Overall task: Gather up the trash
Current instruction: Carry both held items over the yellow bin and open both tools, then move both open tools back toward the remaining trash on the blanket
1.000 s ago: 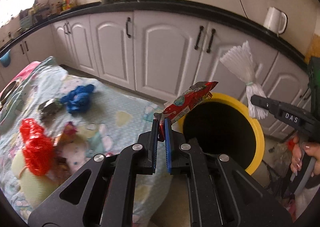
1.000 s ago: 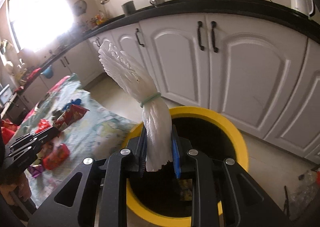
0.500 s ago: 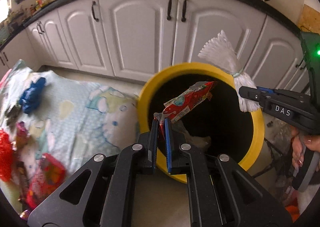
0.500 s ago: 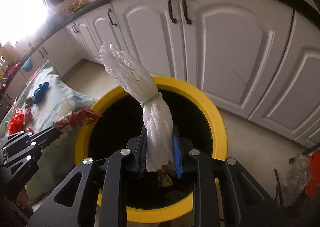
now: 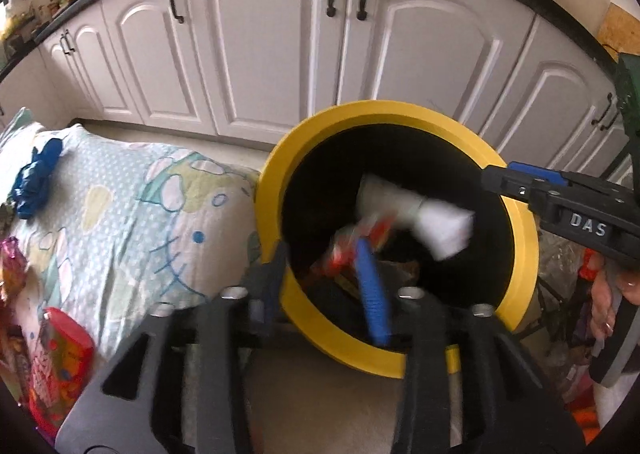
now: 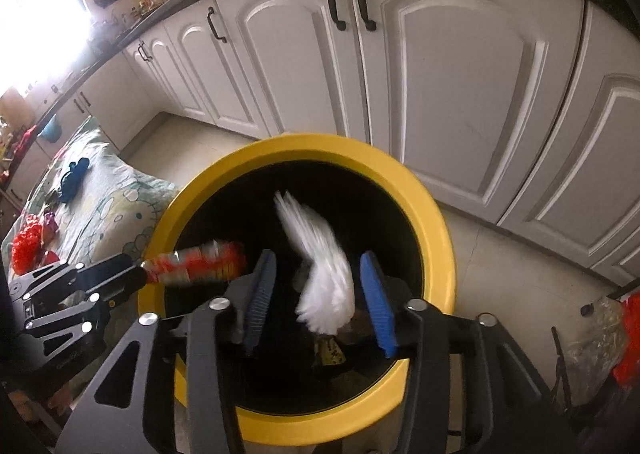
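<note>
Black hand-held gripper (image 6: pixel 316 302) (blue pads)

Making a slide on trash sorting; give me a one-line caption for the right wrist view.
Right hand-held gripper opening, white plastic bundle dropping between its fingers into the yellow-rimmed bin.

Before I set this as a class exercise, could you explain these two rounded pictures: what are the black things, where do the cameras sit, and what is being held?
There is no robot here. A person holds a pair of black hand-held tongs in each hand, and a wide-angle camera on each pair looks along its fingers. One picture is from the left tongs, the other from the right tongs. Both hang over a yellow-rimmed bin in front of white kitchen cupboards. Both pairs are opening. A red wrapper sits loose between the left fingers and a white tied bundle between the right, so both appear to be dropping in. Beside the bin, a patterned cloth carries more litter, including a blue crumpled piece.
</note>
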The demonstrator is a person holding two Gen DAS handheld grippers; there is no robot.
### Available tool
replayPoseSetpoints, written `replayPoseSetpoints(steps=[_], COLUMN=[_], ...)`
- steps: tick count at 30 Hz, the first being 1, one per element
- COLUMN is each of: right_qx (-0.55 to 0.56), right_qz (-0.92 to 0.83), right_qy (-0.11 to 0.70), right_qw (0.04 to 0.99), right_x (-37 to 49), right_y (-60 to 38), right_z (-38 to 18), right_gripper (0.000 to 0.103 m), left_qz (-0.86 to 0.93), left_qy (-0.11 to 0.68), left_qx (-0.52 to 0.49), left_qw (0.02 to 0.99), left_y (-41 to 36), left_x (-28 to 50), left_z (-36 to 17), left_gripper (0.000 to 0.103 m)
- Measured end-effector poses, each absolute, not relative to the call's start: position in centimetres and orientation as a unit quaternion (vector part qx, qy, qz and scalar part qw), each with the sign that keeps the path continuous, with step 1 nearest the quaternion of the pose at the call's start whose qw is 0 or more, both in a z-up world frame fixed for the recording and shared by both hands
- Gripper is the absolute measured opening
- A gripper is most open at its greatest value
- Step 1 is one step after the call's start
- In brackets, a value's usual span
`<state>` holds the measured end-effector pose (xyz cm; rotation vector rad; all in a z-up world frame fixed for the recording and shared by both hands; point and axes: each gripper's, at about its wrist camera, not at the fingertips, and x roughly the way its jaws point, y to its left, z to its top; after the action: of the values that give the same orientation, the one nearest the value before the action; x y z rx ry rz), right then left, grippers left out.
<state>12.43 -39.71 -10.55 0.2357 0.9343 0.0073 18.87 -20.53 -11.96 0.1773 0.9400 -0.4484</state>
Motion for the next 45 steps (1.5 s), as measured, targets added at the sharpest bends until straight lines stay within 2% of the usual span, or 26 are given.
replayPoseSetpoints(steps=[1,3,5,6,9,14,25,45], right_qx=[0.108,0.1,0.088,0.083,0.067,0.053,0.029,0.0], right_qz=[-0.001,-0.008,-0.015,-0.017,-0.02,-0.008,0.028,0.134], right_qy=[0.444,0.433,0.423,0.418,0.402,0.383,0.344,0.331], right_qw=[0.89,0.896,0.902,0.904,0.913,0.922,0.938,0.934], right_x=[12.3,12.2,12.1,12.0,11.7,11.4,10.6,11.0], right_y=[-39.6,-39.4,-39.2,-39.0,-38.3,-36.9,-33.6,-24.9], right_z=[-10.2,-9.6,-8.9,-8.6,-7.4,-5.8,-2.5,-0.3], right_gripper=[0.05,0.056,0.062,0.063,0.068,0.071,0.077,0.077], left_qz=[-0.215,-0.215,-0.21,-0.208,-0.202,-0.187,-0.146,-0.049], left_qy=[0.447,0.442,0.434,0.43,0.419,0.397,0.359,0.315], left_qx=[0.081,0.073,0.065,0.058,0.043,0.026,-0.006,-0.031], left_qw=[0.864,0.868,0.873,0.877,0.884,0.898,0.922,0.947], left_y=[-20.2,-19.8,-19.2,-18.7,-17.6,-15.8,-11.4,-2.7], left_x=[18.7,18.6,18.5,18.3,18.0,17.6,16.8,16.0], left_z=[-11.8,-11.4,-10.8,-10.3,-9.3,-7.4,-4.1,-1.7], left_gripper=[0.043,0.058,0.067,0.068,0.085,0.092,0.092,0.092])
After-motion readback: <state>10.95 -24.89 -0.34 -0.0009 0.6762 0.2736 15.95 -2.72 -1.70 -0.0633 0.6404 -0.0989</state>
